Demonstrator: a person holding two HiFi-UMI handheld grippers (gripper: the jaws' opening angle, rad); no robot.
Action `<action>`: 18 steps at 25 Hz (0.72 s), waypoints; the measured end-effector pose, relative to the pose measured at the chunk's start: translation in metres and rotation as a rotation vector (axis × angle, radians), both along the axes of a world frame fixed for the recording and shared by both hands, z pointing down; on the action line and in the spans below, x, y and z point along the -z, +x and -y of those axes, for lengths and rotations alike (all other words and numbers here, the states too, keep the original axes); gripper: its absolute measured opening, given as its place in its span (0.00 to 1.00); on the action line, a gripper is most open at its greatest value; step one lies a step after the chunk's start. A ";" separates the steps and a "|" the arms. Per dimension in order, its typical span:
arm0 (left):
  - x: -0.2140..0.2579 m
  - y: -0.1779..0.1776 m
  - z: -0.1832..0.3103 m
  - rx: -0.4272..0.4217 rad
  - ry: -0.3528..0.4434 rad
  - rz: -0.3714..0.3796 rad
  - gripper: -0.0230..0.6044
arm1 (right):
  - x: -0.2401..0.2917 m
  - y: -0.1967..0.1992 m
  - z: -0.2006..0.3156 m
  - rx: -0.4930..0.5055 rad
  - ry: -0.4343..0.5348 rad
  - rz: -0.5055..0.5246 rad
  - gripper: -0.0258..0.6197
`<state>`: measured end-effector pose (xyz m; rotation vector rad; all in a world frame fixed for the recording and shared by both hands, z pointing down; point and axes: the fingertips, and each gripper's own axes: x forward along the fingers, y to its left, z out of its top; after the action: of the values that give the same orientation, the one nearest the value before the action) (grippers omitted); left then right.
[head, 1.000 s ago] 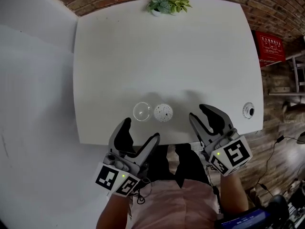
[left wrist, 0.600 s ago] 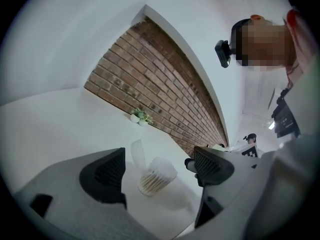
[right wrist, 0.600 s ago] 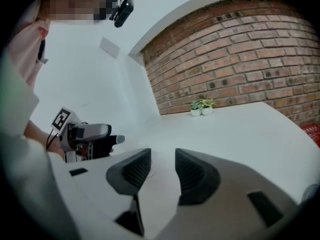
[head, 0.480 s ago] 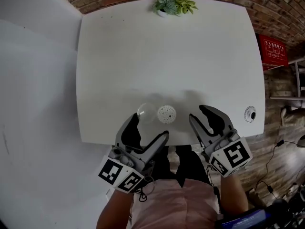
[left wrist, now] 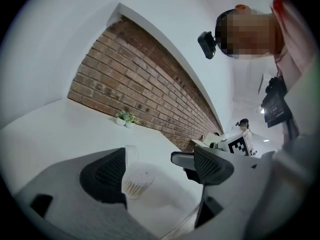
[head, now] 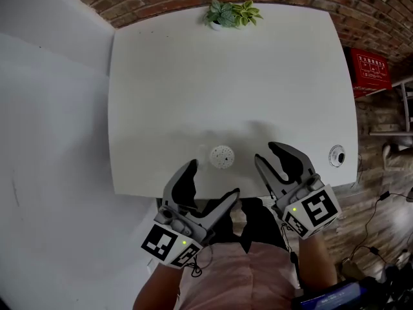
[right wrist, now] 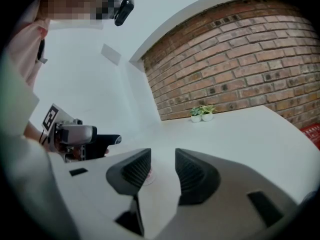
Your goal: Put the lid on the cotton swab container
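Observation:
The round cotton swab container (head: 221, 155) stands open-topped near the front edge of the white table (head: 226, 76). In the left gripper view the container (left wrist: 136, 180) shows between the jaws, close to the left jaw, with the clear lid (left wrist: 131, 153) just behind it, half covered by that jaw. In the head view the lid is hidden under the left finger. My left gripper (head: 213, 179) is open, just short of the container. My right gripper (head: 266, 152) is open and empty to the container's right, and the right gripper view catches an edge of the container (right wrist: 148, 176) past its left jaw.
Two small potted plants (head: 230, 11) sit at the table's far edge by the brick wall. A round cable hole (head: 335, 154) lies near the right edge. A red box (head: 369, 66) is on the floor to the right. A white wall runs along the left.
My left gripper has moved forward and to the right over the table edge, and its left finger now covers the clear lid. The right gripper has stayed put.

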<state>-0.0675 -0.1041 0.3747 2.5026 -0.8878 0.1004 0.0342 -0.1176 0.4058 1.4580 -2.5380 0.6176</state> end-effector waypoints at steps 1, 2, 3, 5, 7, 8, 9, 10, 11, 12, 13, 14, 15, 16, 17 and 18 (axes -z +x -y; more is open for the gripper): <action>0.001 0.003 -0.001 -0.008 0.005 0.008 0.73 | 0.001 0.001 0.000 -0.001 0.002 0.002 0.28; 0.002 0.005 -0.002 -0.015 0.009 0.014 0.73 | 0.002 0.002 -0.001 -0.001 0.005 0.004 0.28; 0.002 0.007 -0.003 -0.020 0.012 0.019 0.73 | 0.003 0.003 -0.001 -0.002 0.006 0.006 0.28; 0.003 0.011 -0.004 -0.027 0.015 0.025 0.73 | 0.004 0.006 -0.002 -0.006 0.007 0.010 0.28; 0.003 0.014 -0.004 -0.033 0.018 0.037 0.73 | 0.004 0.009 -0.004 -0.010 0.009 0.013 0.28; 0.002 0.015 -0.005 -0.037 0.020 0.046 0.73 | 0.004 0.010 -0.004 -0.012 0.009 0.014 0.28; 0.001 0.017 -0.005 -0.041 0.022 0.055 0.73 | 0.004 0.012 -0.005 -0.013 0.010 0.015 0.28; 0.000 0.019 -0.006 -0.045 0.024 0.062 0.73 | 0.003 0.013 -0.006 -0.014 0.009 0.016 0.28; -0.001 0.021 -0.006 -0.050 0.026 0.068 0.73 | 0.003 0.014 -0.006 -0.016 0.009 0.016 0.28; -0.001 0.023 -0.007 -0.055 0.027 0.073 0.73 | 0.002 0.015 -0.007 -0.017 0.009 0.017 0.28; -0.002 0.025 -0.008 -0.060 0.028 0.078 0.73 | 0.002 0.016 -0.008 -0.018 0.009 0.018 0.28; -0.003 0.027 -0.009 -0.066 0.029 0.083 0.73 | 0.002 0.017 -0.008 -0.020 0.009 0.019 0.28; -0.003 0.029 -0.009 -0.071 0.029 0.087 0.73 | 0.001 0.019 -0.008 -0.021 0.008 0.020 0.28; -0.004 0.031 -0.010 -0.075 0.029 0.091 0.73 | 0.001 0.020 -0.009 -0.023 0.008 0.020 0.28; -0.005 0.032 -0.011 -0.078 0.028 0.094 0.73 | 0.001 0.021 -0.009 -0.025 0.008 0.020 0.28; -0.007 0.033 -0.011 -0.081 0.028 0.096 0.73 | 0.001 0.022 -0.009 -0.026 0.009 0.021 0.28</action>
<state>-0.0344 -0.0930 0.3813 2.5781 -0.8312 0.2387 0.0559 -0.1086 0.4051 1.4978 -2.5444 0.6296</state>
